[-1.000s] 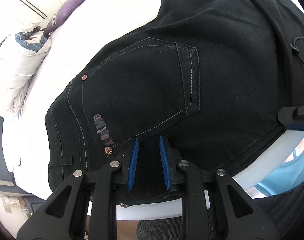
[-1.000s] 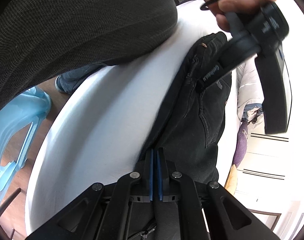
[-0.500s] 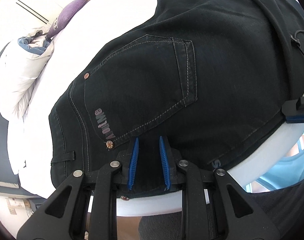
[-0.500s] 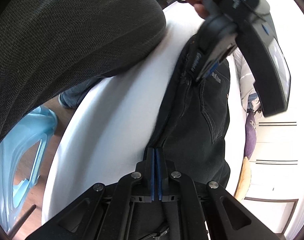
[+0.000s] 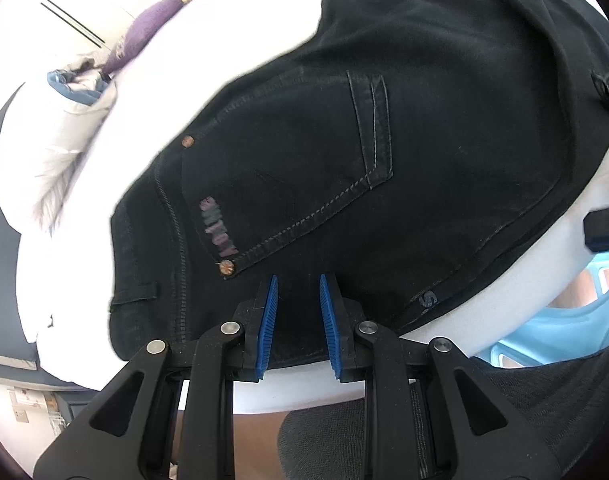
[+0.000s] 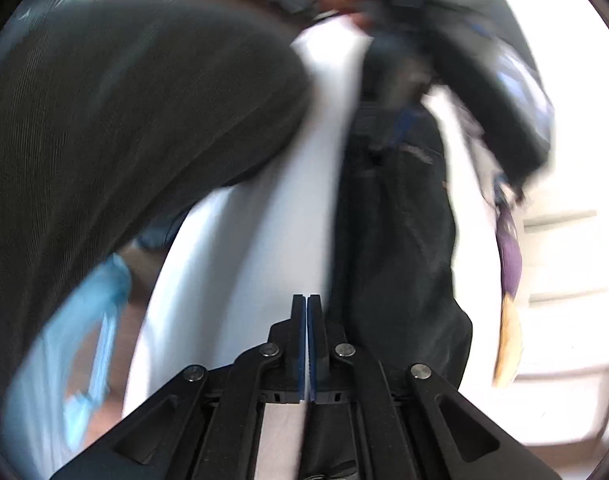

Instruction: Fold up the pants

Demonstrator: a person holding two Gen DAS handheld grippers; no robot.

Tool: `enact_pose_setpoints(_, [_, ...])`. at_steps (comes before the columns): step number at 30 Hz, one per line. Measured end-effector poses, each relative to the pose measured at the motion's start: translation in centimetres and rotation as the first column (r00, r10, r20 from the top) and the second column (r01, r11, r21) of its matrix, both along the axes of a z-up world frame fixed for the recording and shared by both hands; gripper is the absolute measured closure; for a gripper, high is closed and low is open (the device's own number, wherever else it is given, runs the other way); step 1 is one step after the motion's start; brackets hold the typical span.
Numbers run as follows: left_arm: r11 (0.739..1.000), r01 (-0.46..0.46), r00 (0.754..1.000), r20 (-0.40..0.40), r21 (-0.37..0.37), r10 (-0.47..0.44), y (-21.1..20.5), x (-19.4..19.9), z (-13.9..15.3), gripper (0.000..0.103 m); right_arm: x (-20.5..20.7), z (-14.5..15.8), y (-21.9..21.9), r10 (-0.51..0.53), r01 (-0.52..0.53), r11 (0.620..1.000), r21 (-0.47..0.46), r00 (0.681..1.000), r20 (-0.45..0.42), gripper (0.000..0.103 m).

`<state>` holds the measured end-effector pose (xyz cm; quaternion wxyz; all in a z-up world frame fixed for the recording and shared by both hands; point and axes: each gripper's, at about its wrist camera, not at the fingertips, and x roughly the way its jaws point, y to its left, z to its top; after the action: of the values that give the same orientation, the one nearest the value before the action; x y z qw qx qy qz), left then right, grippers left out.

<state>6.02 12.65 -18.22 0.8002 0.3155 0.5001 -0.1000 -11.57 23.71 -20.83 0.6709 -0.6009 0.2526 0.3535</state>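
Black jeans (image 5: 404, 152) lie on a white bed, back pocket and copper rivets up, waistband toward the near edge. My left gripper (image 5: 298, 284) is open, its blue pads apart just above the waistband near the pocket's lower rivet; it holds nothing. In the blurred right wrist view the jeans (image 6: 400, 240) run away from me along the bed. My right gripper (image 6: 306, 300) has its jaws pressed together beside the jeans' edge, over white sheet; no cloth shows between them. Its tip shows at the right edge of the left wrist view (image 5: 604, 228).
A white bed (image 5: 64, 264) carries the jeans. A white puffy jacket (image 5: 52, 148) and a purple cushion (image 5: 144, 36) lie at the far side. A light blue plastic stool (image 6: 72, 344) stands on the floor beside the bed. The person's dark-clad body (image 6: 124, 120) fills the left.
My right gripper has swung off the jeans' edge onto the white sheet beside it, still shut. My left gripper has drawn back slightly toward the waistband, still open.
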Motion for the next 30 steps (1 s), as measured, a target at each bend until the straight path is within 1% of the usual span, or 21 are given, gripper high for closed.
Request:
enact_pose_setpoints(1, [1.000,-0.007,1.000,0.011,-0.023,0.007,-0.1,0.0,0.8,0.082,0.9,1.2,-0.2,-0.049,0.049,0.998,0.049,0.999,-0.003,0.103])
enact_pose_setpoints(2, [0.998,-0.016,1.000,0.024,-0.062,0.017,-0.1,0.0,1.7,0.082,1.4,1.6,-0.5,-0.073,0.073,0.995,0.068,0.997,-0.003,0.103])
enact_pose_setpoints(3, [0.996,-0.022,0.999,0.033,-0.090,0.025,-0.3,0.0,2.3,0.082,2.0,1.9,-0.7,-0.088,0.087,0.994,0.071,0.996,0.009,0.100])
enact_pose_setpoints(5, [0.990,-0.016,0.999,0.041,-0.142,0.022,-0.9,0.4,3.3,0.082,3.0,1.5,-0.9,-0.090,0.090,0.995,0.032,0.996,0.024,0.090])
enact_pose_setpoints(7, [0.988,0.019,0.999,0.042,-0.153,-0.013,-2.3,0.6,3.5,0.081,3.1,1.0,-1.1,-0.057,0.057,0.998,-0.012,0.998,0.015,0.066])
enact_pose_setpoints(9, [0.989,0.051,0.998,0.035,-0.142,-0.046,-3.5,0.7,3.0,0.081,2.3,0.6,-1.3,0.008,-0.007,0.999,-0.045,1.000,0.025,0.054])
enact_pose_setpoints(10, [0.989,0.059,0.998,0.026,-0.138,-0.056,-3.9,0.7,2.5,0.081,1.9,0.4,-1.3,0.032,-0.031,0.998,-0.060,0.999,0.030,0.051])
enact_pose_setpoints(13, [0.988,0.045,0.999,-0.006,-0.146,-0.046,-4.0,1.0,1.2,0.081,1.7,-0.2,-1.2,0.043,-0.041,0.996,-0.083,0.999,0.022,0.051])
enact_pose_setpoints(14, [0.988,0.033,0.999,-0.021,-0.149,-0.037,-4.0,1.4,0.7,0.081,1.9,-0.2,-1.1,0.035,-0.034,0.996,-0.083,0.999,0.014,0.051])
enact_pose_setpoints(17, [0.984,0.011,0.998,-0.052,-0.176,-0.020,-3.4,1.8,0.4,0.082,2.8,0.0,-0.9,0.014,-0.016,0.997,-0.071,1.000,-0.026,0.051])
enact_pose_setpoints(19, [0.983,0.008,0.998,-0.061,-0.183,-0.019,-3.3,1.9,0.3,0.082,3.4,-0.3,-0.8,0.012,-0.017,0.996,-0.086,0.998,-0.056,0.056])
enact_pose_setpoints(21, [0.985,0.016,0.998,-0.062,-0.173,-0.027,-3.5,1.8,0.3,0.082,3.7,-0.4,-0.7,0.013,-0.020,0.995,-0.102,0.998,-0.069,0.061])
enact_pose_setpoints(24, [0.986,0.025,0.998,-0.055,-0.163,-0.035,-3.7,1.3,0.2,0.082,3.8,0.5,-0.4,0.001,-0.007,0.995,-0.101,0.999,-0.052,0.065])
enact_pose_setpoints(27, [0.984,0.016,0.998,-0.054,-0.180,-0.027,-3.9,1.0,0.0,0.082,3.4,2.7,-0.5,-0.010,0.008,0.999,-0.039,0.999,-0.048,0.065])
enact_pose_setpoints(28, [0.983,0.013,0.998,-0.054,-0.186,-0.023,-3.7,0.9,0.0,0.082,3.4,2.8,-0.6,-0.014,0.013,0.999,-0.036,0.999,-0.040,0.066])
enact_pose_setpoints(29, [0.982,0.011,0.998,-0.053,-0.189,-0.021,-3.5,1.2,-0.2,0.082,3.4,2.6,-0.6,-0.011,0.010,0.999,-0.052,1.000,-0.019,0.066])
enact_pose_setpoints(30, [0.982,0.010,0.999,-0.050,-0.190,-0.020,-3.5,1.1,-0.2,0.082,3.4,2.3,-0.6,-0.009,0.008,0.998,-0.067,1.000,-0.009,0.071])
